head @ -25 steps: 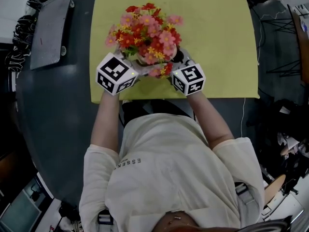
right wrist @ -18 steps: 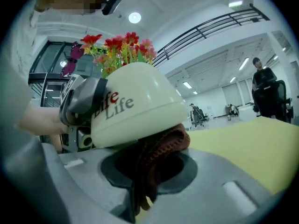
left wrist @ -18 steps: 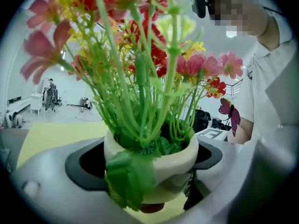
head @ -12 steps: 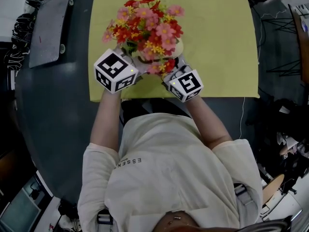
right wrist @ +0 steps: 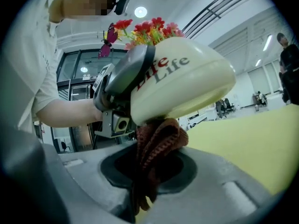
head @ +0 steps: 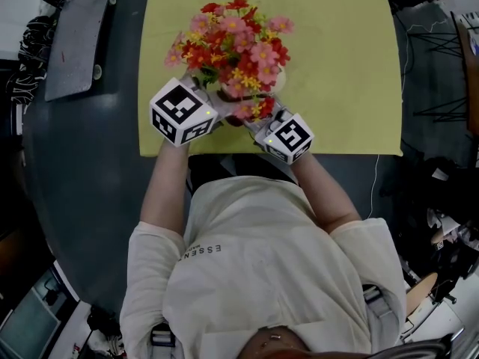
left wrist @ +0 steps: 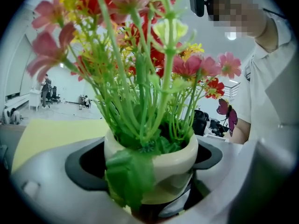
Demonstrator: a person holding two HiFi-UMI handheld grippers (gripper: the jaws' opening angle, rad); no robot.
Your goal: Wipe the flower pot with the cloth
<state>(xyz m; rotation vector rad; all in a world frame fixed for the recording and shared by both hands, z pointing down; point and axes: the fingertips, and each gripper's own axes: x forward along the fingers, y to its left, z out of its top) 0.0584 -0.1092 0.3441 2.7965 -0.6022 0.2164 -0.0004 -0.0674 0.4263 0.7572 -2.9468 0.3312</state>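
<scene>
A cream flower pot (right wrist: 187, 85), lettered in red and black, is seen mid-frame. Red, pink and yellow flowers (head: 232, 40) are borne on green stems. A rust-brown ribbed cloth (right wrist: 159, 141), a yellow-green mat (head: 337, 66) and white cubes (head: 182, 112) patterned with black squares are shown.

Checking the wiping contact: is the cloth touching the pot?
Yes, the right gripper view shows the cloth pressed up against the cream pot from below.

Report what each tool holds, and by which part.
Left tool: flower pot, clamped across its rounded sides. Right tool: cloth, pinched at a bunched fold.
</scene>
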